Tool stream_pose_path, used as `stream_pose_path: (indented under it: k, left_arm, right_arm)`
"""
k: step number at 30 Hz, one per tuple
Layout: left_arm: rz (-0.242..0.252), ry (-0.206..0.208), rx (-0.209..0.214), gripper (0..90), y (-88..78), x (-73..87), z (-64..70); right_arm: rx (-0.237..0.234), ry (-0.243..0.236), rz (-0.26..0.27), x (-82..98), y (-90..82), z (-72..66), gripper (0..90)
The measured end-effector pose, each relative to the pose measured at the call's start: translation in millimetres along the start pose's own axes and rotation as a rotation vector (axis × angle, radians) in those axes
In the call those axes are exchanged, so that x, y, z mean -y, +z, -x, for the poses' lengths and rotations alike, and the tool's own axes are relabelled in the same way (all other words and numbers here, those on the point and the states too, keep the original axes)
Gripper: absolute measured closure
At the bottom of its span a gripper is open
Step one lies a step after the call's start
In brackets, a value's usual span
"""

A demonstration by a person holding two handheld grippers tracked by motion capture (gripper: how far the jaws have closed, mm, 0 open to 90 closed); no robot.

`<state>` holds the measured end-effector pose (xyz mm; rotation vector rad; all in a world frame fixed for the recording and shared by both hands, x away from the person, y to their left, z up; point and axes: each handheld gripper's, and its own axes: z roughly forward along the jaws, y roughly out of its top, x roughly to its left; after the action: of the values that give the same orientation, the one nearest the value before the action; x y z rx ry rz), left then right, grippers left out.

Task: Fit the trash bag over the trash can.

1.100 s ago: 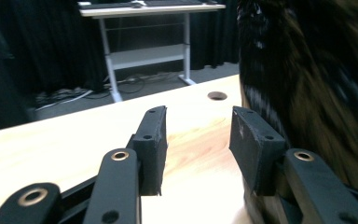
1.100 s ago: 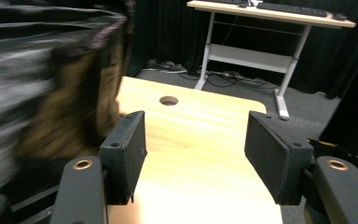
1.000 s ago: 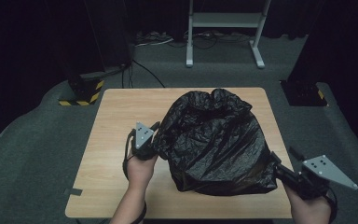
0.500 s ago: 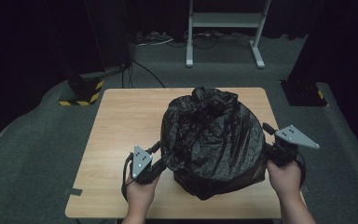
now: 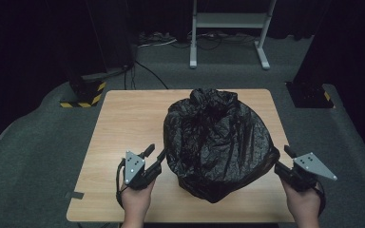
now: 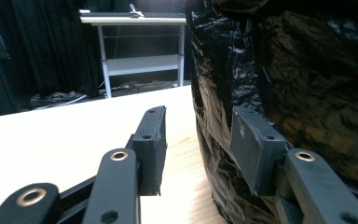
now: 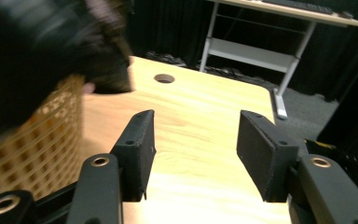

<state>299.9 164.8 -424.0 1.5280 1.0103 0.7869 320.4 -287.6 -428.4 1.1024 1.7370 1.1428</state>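
Both sets of jaws parted, nothing clamped. From the high view: left gripper [image 5: 155, 153] at the lower left flank of the black bin bag [image 5: 218, 142], inner jaw right up against the plastic. Right gripper [image 5: 281, 159] off the bag's lower right corner, jaws just been closing with nothing between them. Bag sitting mid-table [image 5: 123, 123], bulging over a basket.

Left gripper view: right-hand jaw pressed flat on the crinkly bag [image 6: 284, 70], left-hand jaw out over bare wood, gap empty.

Right gripper view: blurry, jaws apart over tabletop [image 7: 200, 126], woven basket [image 7: 37, 140] poking out under the bag [image 7: 42, 42] at left.
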Motion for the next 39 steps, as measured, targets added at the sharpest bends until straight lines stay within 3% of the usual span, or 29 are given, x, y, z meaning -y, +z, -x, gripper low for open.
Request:
stream_pose_path:
  k: [3,6,10,11,15,19,21,25,32,38,39]
  left_arm:
    - [0.003,0.013,0.005,55.1,1.3,-3.9,2.8]
    - [0.005,0.019,0.012,55.1,2.6,-7.8,5.0]
    - [0.013,0.017,0.015,55.1,2.0,-11.7,4.1]
    - [0.012,0.018,0.016,55.1,1.8,-12.3,3.1]
    - [0.013,0.019,0.017,55.2,1.7,-13.5,2.2]
    - [0.016,0.015,0.019,55.4,1.5,-14.1,2.3]
    - [0.016,0.015,0.019,55.5,1.6,-14.0,2.1]
    - [0.015,0.012,0.023,56.0,2.7,-14.0,3.1]
    - [0.004,0.015,0.039,57.8,7.3,-12.6,6.2]
    - [-0.028,0.017,0.082,68.3,11.6,-7.2,12.0]
    - [-0.035,0.018,0.089,70.3,12.4,-6.0,12.9]
  right_arm:
    - [-0.021,-0.044,0.041,-2.3,-6.3,-10.7,50.5]
    - [0.004,-0.1,0.13,-17.8,-17.7,-18.4,53.3]
    - [0.075,-0.076,0.199,-32.9,-27.6,-13.9,50.3]
    - [0.078,-0.072,0.216,-33.8,-29.3,-12.0,54.1]
    - [0.059,-0.136,0.247,-36.2,-32.1,-14.3,66.8]
    - [0.03,-0.168,0.254,-39.7,-31.9,-21.2,82.2]
    - [0.014,-0.156,0.255,-40.7,-31.1,-22.4,90.0]
    - [0.003,-0.133,0.247,-40.7,-30.4,-21.4,90.0]
    - [-0.006,-0.078,0.17,-24.2,-17.8,-16.5,90.0]
    - [-0.058,-0.029,-0.069,14.4,24.1,-18.6,90.0]
    - [-0.078,-0.011,-0.145,23.8,34.8,-19.5,90.0]
